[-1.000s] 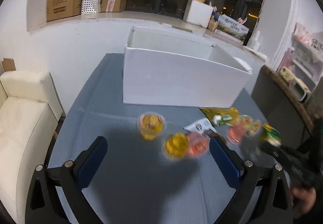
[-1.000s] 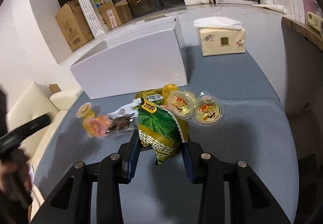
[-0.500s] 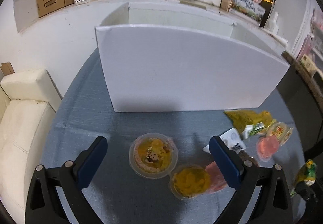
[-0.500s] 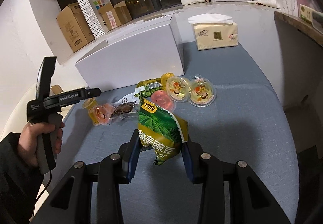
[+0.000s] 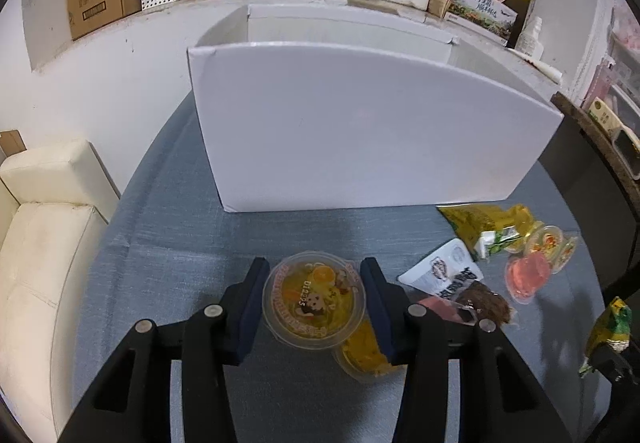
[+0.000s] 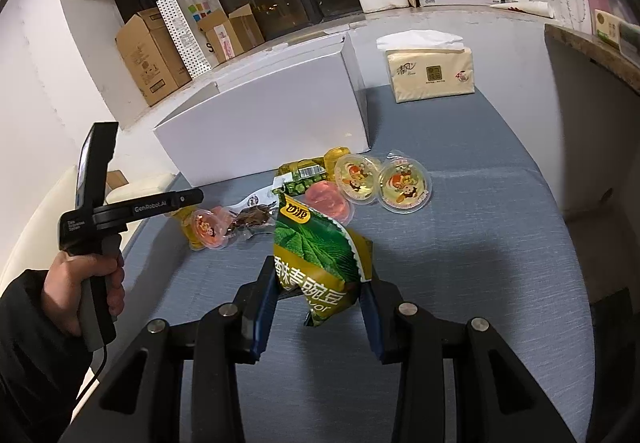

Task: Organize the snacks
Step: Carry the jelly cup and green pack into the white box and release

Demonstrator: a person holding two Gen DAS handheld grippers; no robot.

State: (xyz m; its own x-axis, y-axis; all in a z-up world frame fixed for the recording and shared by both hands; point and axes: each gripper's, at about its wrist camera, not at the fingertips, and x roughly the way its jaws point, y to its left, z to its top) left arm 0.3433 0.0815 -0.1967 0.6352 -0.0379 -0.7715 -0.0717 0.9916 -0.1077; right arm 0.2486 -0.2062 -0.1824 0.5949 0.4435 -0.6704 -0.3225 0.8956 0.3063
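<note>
On the grey table [image 5: 168, 243], just before the white box [image 5: 360, 131], the left gripper [image 5: 314, 305] is closing its fingers around a yellow jelly cup [image 5: 314, 299], while the right gripper [image 6: 318, 303] stays clamped on a green pea bag [image 6: 320, 263] above the table's near edge.

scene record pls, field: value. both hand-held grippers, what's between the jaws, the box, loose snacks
left hand-held gripper: jaws closing around yellow jelly cup, pads at its rim
right hand-held gripper: shut on green pea snack bag, held off the table
white box: open top, behind the snacks
grey tablecloth: carries all items
loose snacks: two jelly cups, pink jelly cup, dried meat packet
tissue pack: right of box
</note>
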